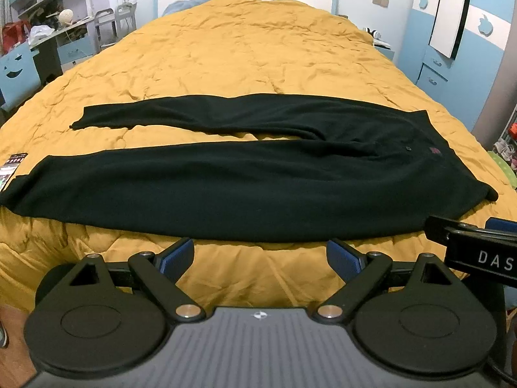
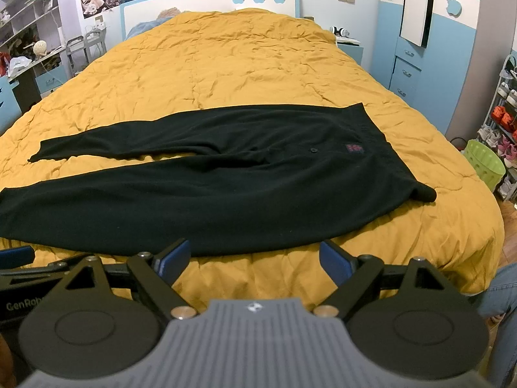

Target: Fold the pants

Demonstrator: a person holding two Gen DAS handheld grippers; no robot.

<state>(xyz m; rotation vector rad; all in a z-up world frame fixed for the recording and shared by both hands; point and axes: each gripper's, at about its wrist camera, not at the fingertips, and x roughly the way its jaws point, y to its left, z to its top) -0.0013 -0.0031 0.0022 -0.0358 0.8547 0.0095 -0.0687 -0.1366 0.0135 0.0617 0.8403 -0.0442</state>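
1. Presently, the left gripper is held spread wide with nothing between its blue pads, poised just short of the near edge of the bed; no cloth is touched, so it is judged that a grasp is being lined up and has not yet been made.
2. Likewise, the right gripper is held spread and empty, beside the left one and at about the same height, presumably so that both can be brought down on the garment together.
3. Just beyond both grippers, the black pants are laid flat on the yellow quilt across the foot of the bed, with the waistband to the right and the two legs run out to the left.
4. The legs are parted, with a wedge of quilt showing between them; the far leg is set apart from the near leg, which is why the first fold is judged to be leg over leg.
5. A small button and a red label are seen near the waistband.
6. The spread, uncreased layout is taken as preparation, so that edges can be matched cleanly; the folding itself is judged not yet begun.
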